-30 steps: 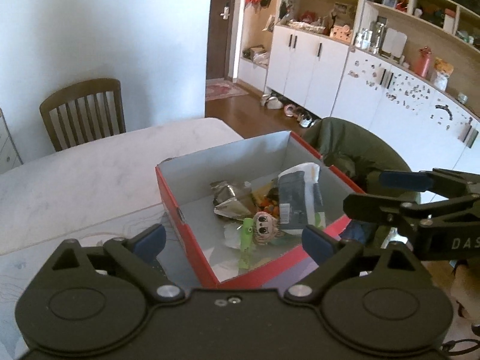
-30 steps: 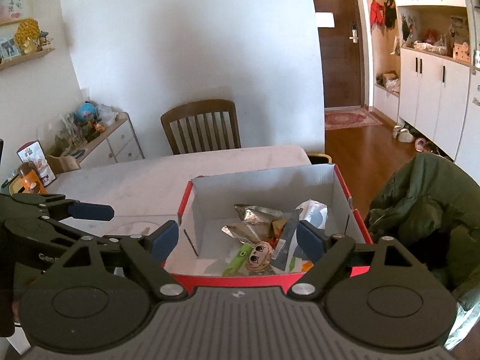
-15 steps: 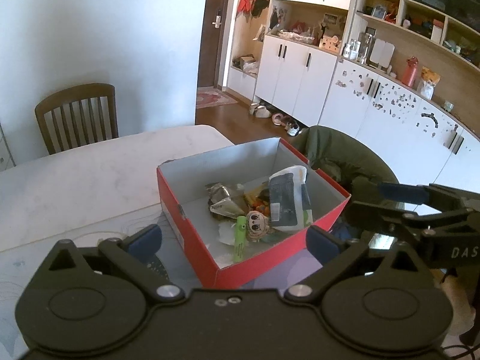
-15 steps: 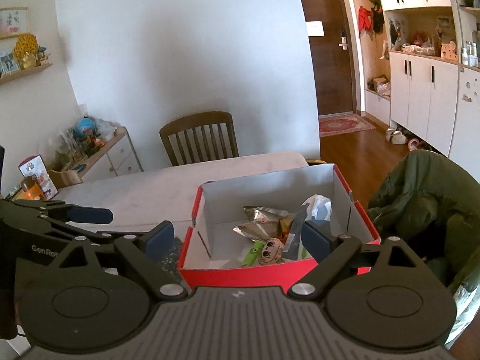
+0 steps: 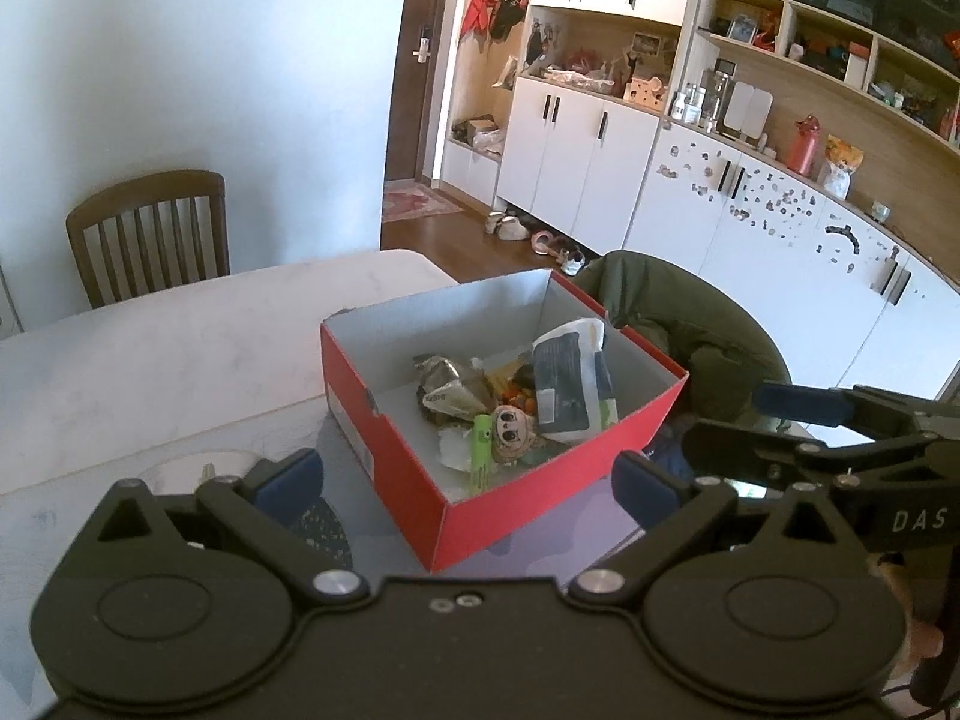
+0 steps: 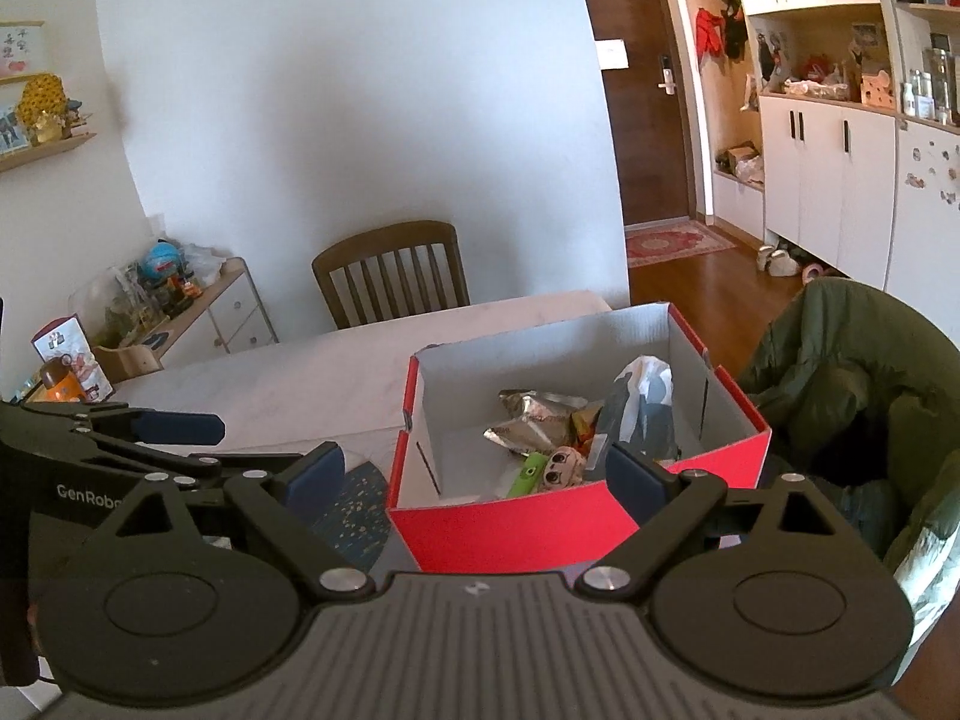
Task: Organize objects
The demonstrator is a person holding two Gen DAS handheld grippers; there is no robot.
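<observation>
L gripper [image 5: 465, 477], black w/ dark blue pads: jaws spread wide, nothing between them, held above the near table edge. R gripper [image 6: 474, 474], same build: jaws also wide apart, empty, likewise held clear of the table. In the L wrist view the R gripper shows at 3 o'clock, side-on, fingers apart; in the R wrist view the L gripper shows at 9 o'clock, also parted.

Just ahead of both, at 12 o'clock: open red cardboard box w/ white inside [image 5: 414, 456], sitting on the pale marble-look table top [image 5: 180, 348] near its R edge. Inside the box, a loose pile:
- dark blue-and-white plastic pouch [image 5: 567, 384], leaning tilted against the R wall
- crumpled silver foil wrapper [image 5: 450, 387], towards the centre
- small doll head w/ big eyes and light brown hair [image 5: 510, 429], near the front wall, touching the pouch
- bright green tube-shaped item [image 5: 480, 450], just L of the doll head, touching it
- orange/yellow bits between foil and pouch, too small to ID

At 7 o'clock of the box, on the table: dark blue speckled mat [image 6: 354, 510], partly hidden by the fingers.

Beyond the table at 11 o'clock: brown wooden slat-back chair [image 5: 150, 234]. At 3 o'clock of the box: olive green padded jacket [image 6: 840, 384] heaped just beside the table. Far wall at 1 o'clock: white cabinets [image 5: 576, 150] w/ cluttered shelves above.
</observation>
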